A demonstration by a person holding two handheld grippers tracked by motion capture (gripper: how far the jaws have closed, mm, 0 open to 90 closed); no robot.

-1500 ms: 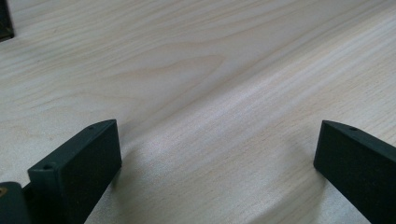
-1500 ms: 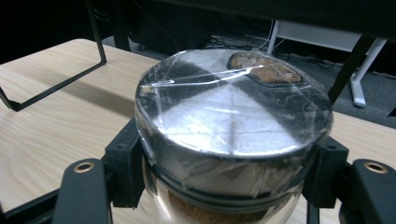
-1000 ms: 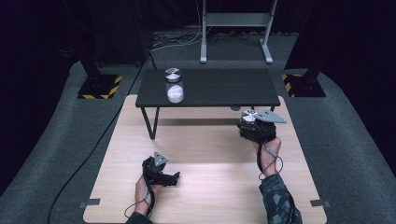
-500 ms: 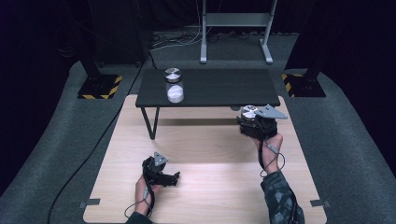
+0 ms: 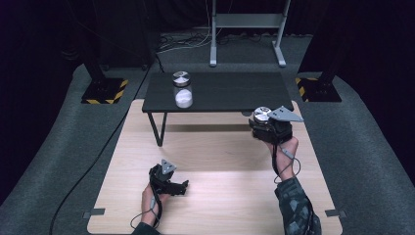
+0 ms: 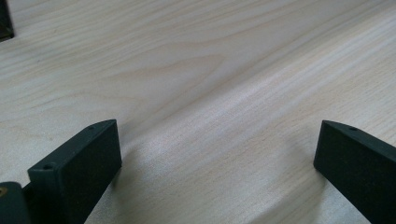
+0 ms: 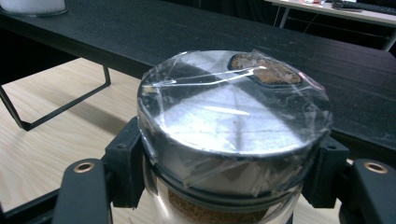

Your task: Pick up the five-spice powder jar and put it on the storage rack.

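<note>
My right gripper [image 5: 265,126] is shut on a glass jar [image 7: 233,121] just below its silver lid, which is covered in clear tape. Brown material shows inside the glass. I hold the jar upright above the wooden table [image 5: 215,152], beside the near right corner of the low black table [image 5: 230,93]. In the high view the jar's lid [image 5: 261,116] sits just left of the gripper's grey plate. My left gripper [image 5: 182,186] rests on the wood at the near left. Its jaws are open with only bare wood between the fingers [image 6: 79,163].
A second jar [image 5: 182,89] with a silver lid and white contents stands on the left part of the black table; its base [image 7: 32,5] is visible in the right gripper view. Grey floor surrounds the wooden table. A metal stand [image 5: 244,34] is at the back.
The right gripper with the jar has shifted very slightly up and towards the black table. The left gripper has stayed where it was.
</note>
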